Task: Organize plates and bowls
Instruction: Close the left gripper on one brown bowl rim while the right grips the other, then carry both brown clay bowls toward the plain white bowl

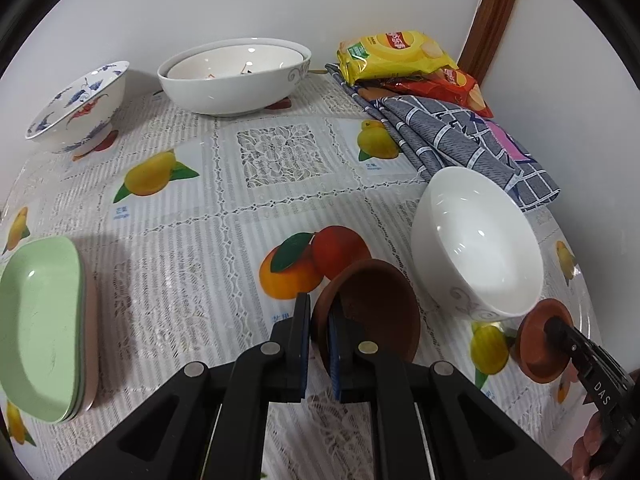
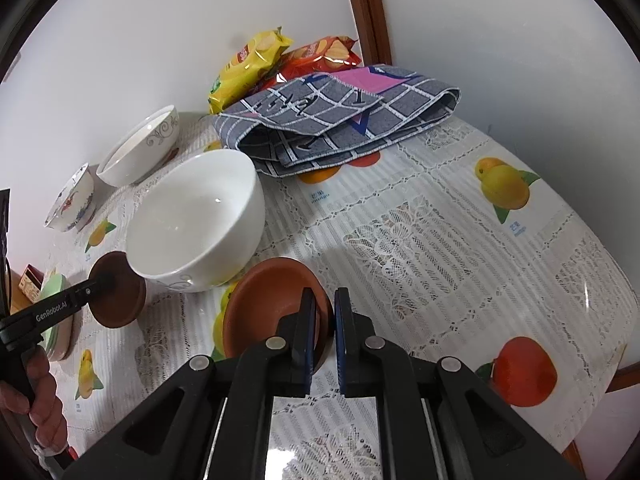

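Note:
My left gripper [image 1: 319,312] is shut on the rim of a small brown clay bowl [image 1: 376,312], held tilted above the table; it also shows in the right wrist view [image 2: 116,296]. My right gripper [image 2: 325,312] is shut on the rim of a second brown clay bowl [image 2: 268,304], seen in the left wrist view [image 1: 538,344]. A plain white bowl [image 1: 476,240] [image 2: 196,216] stands between the two. A large white bowl with another inside [image 1: 236,76], a blue-and-red patterned bowl [image 1: 80,108] and stacked green and pink plates [image 1: 40,324] are further left.
A folded grey checked cloth [image 2: 340,120] and yellow [image 2: 248,68] and red snack bags [image 2: 324,54] lie at the back by the wall. The table has a fruit-print lace cloth [image 2: 440,240]. A small box [image 2: 30,282] sits at the far left.

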Demonstrator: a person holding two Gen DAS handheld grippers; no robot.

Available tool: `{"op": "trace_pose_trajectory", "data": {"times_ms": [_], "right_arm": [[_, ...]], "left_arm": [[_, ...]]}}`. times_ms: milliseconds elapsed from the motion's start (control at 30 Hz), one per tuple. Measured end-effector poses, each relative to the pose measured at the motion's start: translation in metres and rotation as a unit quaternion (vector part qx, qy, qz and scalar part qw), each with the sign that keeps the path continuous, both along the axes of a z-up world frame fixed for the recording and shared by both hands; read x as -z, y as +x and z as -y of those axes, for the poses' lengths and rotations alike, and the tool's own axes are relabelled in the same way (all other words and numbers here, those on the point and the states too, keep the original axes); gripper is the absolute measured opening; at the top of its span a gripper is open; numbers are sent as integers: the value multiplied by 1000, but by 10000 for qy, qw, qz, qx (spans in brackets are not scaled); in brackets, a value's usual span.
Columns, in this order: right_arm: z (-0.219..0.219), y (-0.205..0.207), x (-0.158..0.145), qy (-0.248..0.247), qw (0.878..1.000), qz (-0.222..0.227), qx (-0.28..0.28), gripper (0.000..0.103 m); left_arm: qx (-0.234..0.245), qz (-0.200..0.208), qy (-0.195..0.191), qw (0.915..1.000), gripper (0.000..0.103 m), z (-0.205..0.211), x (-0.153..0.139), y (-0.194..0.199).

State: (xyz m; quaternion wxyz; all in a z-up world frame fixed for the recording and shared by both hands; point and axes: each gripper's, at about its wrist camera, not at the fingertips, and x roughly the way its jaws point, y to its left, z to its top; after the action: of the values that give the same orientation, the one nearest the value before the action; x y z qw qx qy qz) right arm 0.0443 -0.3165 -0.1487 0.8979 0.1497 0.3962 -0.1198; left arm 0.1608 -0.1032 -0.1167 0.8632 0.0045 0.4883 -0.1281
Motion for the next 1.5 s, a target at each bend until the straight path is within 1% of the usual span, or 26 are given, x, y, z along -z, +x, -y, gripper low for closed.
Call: {"op": "trace_pose_trajectory", "data": {"times_ms": [433, 600, 833, 1100, 1500], "right_arm": [[-13, -21, -44, -212, 9993, 312, 3, 9], [-17, -30, -65, -396, 9985, 366, 111, 9], [-22, -40, -91, -305, 9973, 668, 9, 9], [-36, -40, -106, -330, 9962, 798, -141, 9], [-46, -35, -106, -260, 9963, 766, -279, 9]], "left_arm": [[-34, 389, -133, 9992, 9, -12, -47, -31], [-122, 540, -281, 9981, 9, -16, -68, -44], [-155, 719, -308, 9968, 9, -20, -89, -60], [-274, 772, -334, 9961, 9, -34, -97, -66], [-355, 657, -300, 9968, 9, -42, -92, -67]]}}
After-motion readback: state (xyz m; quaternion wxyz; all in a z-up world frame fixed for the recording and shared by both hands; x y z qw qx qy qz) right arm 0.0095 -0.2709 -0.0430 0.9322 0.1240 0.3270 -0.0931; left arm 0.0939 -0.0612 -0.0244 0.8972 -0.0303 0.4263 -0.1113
